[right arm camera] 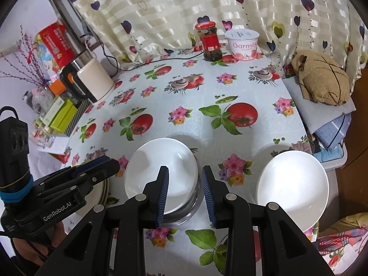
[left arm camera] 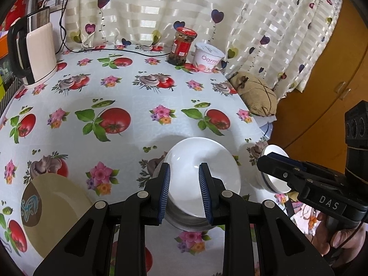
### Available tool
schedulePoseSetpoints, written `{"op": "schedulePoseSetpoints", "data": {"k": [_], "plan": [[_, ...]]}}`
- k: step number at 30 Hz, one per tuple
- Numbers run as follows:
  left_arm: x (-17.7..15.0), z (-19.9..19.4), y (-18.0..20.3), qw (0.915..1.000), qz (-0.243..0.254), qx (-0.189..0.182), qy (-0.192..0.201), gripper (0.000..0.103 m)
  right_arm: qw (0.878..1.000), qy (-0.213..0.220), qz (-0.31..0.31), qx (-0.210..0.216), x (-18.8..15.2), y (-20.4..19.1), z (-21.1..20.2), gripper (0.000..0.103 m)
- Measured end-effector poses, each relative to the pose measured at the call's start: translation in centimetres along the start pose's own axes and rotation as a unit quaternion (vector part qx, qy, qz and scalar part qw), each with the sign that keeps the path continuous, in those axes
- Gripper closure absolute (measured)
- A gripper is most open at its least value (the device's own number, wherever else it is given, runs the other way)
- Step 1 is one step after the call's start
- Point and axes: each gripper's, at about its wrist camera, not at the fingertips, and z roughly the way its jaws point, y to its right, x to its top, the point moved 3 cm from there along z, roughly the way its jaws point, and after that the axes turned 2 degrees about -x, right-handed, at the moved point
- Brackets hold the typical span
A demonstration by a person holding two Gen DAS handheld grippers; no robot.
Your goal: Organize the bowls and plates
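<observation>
A white bowl [left arm camera: 202, 172] sits tilted inside a metal bowl [left arm camera: 184, 223] on the flowered tablecloth; both also show in the right wrist view, the white bowl [right arm camera: 161, 172] over the metal bowl [right arm camera: 191, 209]. My left gripper [left arm camera: 184, 191] is open above the white bowl's near side. My right gripper [right arm camera: 185, 195] is open and empty over that bowl's right rim. A second white bowl [right arm camera: 292, 188] stands at the table's right edge; in the left wrist view it [left arm camera: 273, 179] lies partly behind the right gripper. A cream plate [left arm camera: 57, 211] lies at the near left.
A kettle [left arm camera: 39, 53] stands at the far left. A red-lidded jar [left arm camera: 181, 46] and a yogurt tub [left arm camera: 208, 57] stand at the back by the curtain. A brown bundle [right arm camera: 322, 78] lies on folded cloth off the right edge. Boxes [right arm camera: 59, 115] crowd the left.
</observation>
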Motion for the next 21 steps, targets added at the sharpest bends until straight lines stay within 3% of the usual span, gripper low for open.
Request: {"op": "schedulePoseSetpoints", "data": {"k": [21], "plan": [[1.0, 3.0, 7.4, 0.9955, 0.059, -0.07, -0.025, 0.076, 0.996, 0.042, 0.061, -0.052, 0.0, 7.6, -4.1, 0.073]]}}
